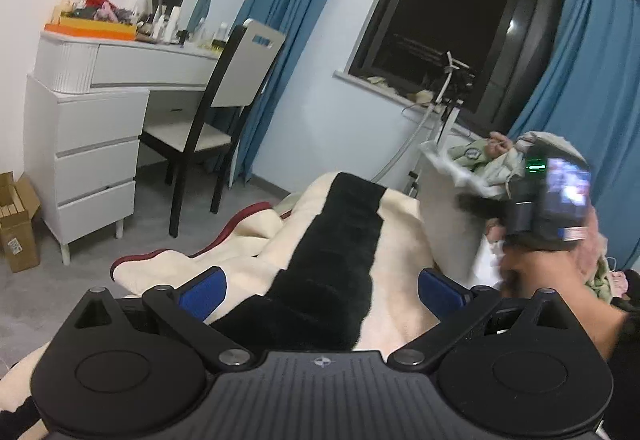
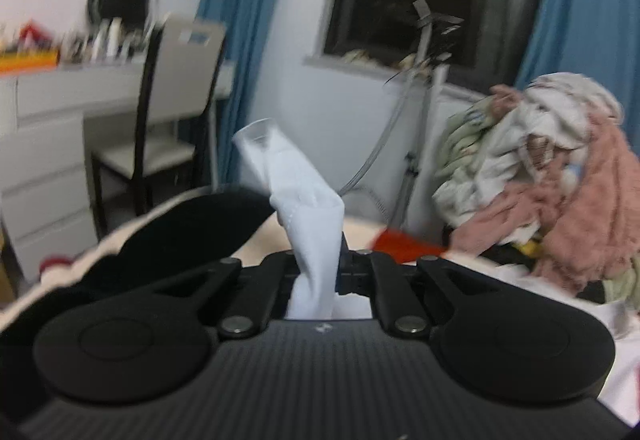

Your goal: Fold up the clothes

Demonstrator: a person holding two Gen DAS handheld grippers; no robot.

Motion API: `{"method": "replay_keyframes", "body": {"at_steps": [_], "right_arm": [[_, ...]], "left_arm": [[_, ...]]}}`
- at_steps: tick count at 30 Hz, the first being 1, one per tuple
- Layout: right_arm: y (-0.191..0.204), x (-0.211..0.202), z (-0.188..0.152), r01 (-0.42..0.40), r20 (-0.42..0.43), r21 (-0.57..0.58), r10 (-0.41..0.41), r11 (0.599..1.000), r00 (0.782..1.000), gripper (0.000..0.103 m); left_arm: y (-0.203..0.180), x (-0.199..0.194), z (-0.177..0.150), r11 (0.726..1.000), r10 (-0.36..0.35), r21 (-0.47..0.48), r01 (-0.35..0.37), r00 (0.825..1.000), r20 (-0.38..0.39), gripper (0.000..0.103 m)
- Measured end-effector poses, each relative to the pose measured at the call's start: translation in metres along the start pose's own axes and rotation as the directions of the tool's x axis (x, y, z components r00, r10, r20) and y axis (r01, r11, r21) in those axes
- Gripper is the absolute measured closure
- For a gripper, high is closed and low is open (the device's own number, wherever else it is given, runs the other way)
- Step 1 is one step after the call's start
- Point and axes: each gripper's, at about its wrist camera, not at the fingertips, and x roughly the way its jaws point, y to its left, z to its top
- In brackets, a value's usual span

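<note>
My right gripper is shut on a white garment, which sticks up twisted between its fingers; the view is blurred. In the left wrist view the same white garment hangs lifted at the right, below the right gripper's body held in a hand. My left gripper is open and empty, its blue pads wide apart above a cream blanket with a black stripe. A pile of unfolded clothes in pink, green and white lies at the right.
A white dressing table with a mirror and bottles and a chair stand at the left. A dark window with blue curtains is behind. A garment steamer stand is by the sill. A cardboard box sits on the floor.
</note>
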Motion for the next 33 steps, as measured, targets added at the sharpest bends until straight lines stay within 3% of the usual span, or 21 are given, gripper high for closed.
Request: {"method": "replay_keyframes", "body": {"at_steps": [3, 6, 11, 15, 16, 17, 19, 21, 24, 27, 33], "right_arm": [[-0.059, -0.033, 0.006, 0.063, 0.085, 0.080, -0.070, 0.995, 0.994, 0.097], [-0.125, -0.054, -0.009, 0.143, 0.091, 0.217, -0.166, 0.966, 0.982, 0.097], [-0.218, -0.053, -0.074, 0.262, -0.052, 0.386, -0.262, 0.885, 0.964, 0.097], [-0.255, -0.036, -0.127, 0.291, -0.175, 0.472, -0.234, 0.832, 0.956, 0.092], [-0.260, -0.031, -0.135, 0.276, -0.187, 0.509, -0.209, 0.815, 0.960, 0.092], [-0.261, -0.028, -0.139, 0.266, -0.195, 0.524, -0.190, 0.809, 0.962, 0.084], [-0.257, -0.029, -0.142, 0.239, -0.199, 0.533, -0.155, 0.811, 0.968, 0.059], [-0.249, -0.036, -0.138, 0.204, -0.188, 0.521, -0.122, 0.829, 0.975, 0.011], [-0.238, -0.047, -0.133, 0.151, -0.173, 0.502, -0.072, 0.852, 0.982, 0.010], [-0.225, -0.084, -0.121, 0.153, -0.151, 0.491, -0.090, 0.858, 0.984, 0.010], [-0.204, -0.194, -0.106, 0.193, -0.116, 0.477, -0.156, 0.857, 0.981, 0.010]], "left_arm": [[-0.013, -0.018, -0.008, 0.999, -0.033, 0.026, 0.033, 0.999, -0.014, 0.000], [-0.031, -0.030, -0.017, 0.994, -0.069, 0.078, 0.071, 0.997, -0.034, 0.000], [-0.066, -0.032, -0.043, 0.978, -0.133, 0.149, 0.147, 0.986, -0.102, 0.000], [-0.093, -0.019, -0.065, 0.958, -0.156, 0.223, 0.184, 0.978, -0.135, 0.000], [-0.099, -0.014, -0.070, 0.951, -0.163, 0.240, 0.194, 0.976, -0.143, 0.000], [-0.105, -0.010, -0.074, 0.944, -0.169, 0.258, 0.204, 0.974, -0.151, 0.000], [-0.114, -0.001, -0.081, 0.933, -0.167, 0.294, 0.210, 0.972, -0.165, 0.000], [-0.121, 0.007, -0.086, 0.924, -0.159, 0.317, 0.215, 0.968, -0.194, 0.000], [-0.125, 0.009, -0.090, 0.915, -0.173, 0.323, 0.242, 0.959, -0.225, 0.000], [-0.125, 0.000, -0.091, 0.906, -0.183, 0.338, 0.257, 0.955, -0.235, 0.000], [-0.123, -0.034, -0.087, 0.888, -0.237, 0.341, 0.308, 0.943, -0.234, 0.000]]}}
